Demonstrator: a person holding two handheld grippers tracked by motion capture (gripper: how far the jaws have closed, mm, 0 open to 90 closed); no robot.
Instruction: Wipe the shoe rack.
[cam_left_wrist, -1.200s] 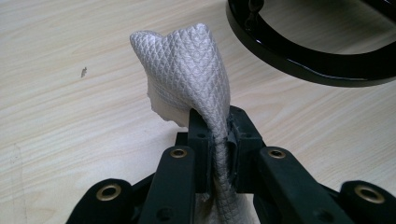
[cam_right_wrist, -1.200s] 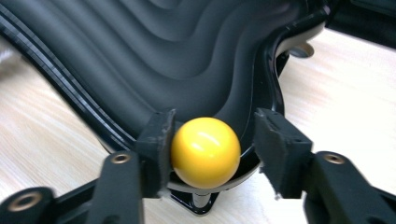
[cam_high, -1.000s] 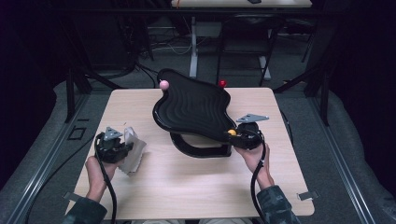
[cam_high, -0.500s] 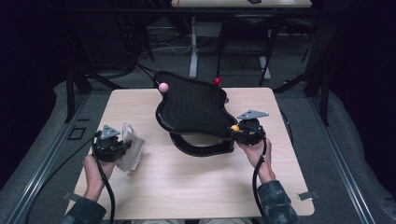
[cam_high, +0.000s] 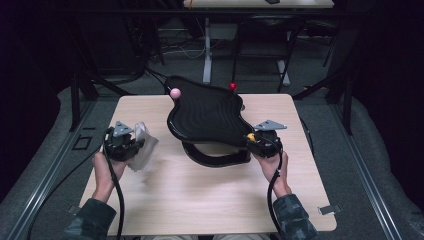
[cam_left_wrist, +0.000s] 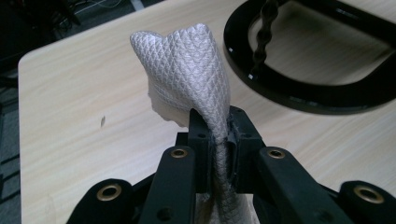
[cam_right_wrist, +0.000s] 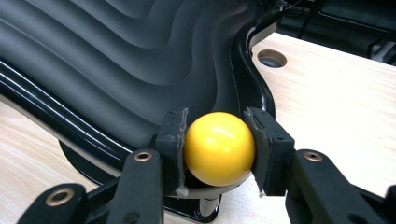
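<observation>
- High view first: the left gripper sits near the left edge of the tabletop with a white quilted cloth bunched in its jaws, well apart from the glossy black wavy-ribbed tray in the middle.
- Left gripper view makes the grip clear: jaws pinched almost fully together on a fold of the cloth, rest of it sticking up past the tips. So picking up the cloth looks done.
- Right gripper is clamped on a yellow ball knob at the tray's near right corner, jaws partly closed around it, pads touching both sides. Looks like it's holding the tray tilted off its black ring-shaped base.
- Two more knobs on the tray's far side, a pink ball and a red ball, nobody touching those.
- My guess at progress: early-to-middle. Tray steadied, cloth in hand, but the cloth isn't on the tray yet, so the actual wiping of those ribs looks like what's left.
</observation>
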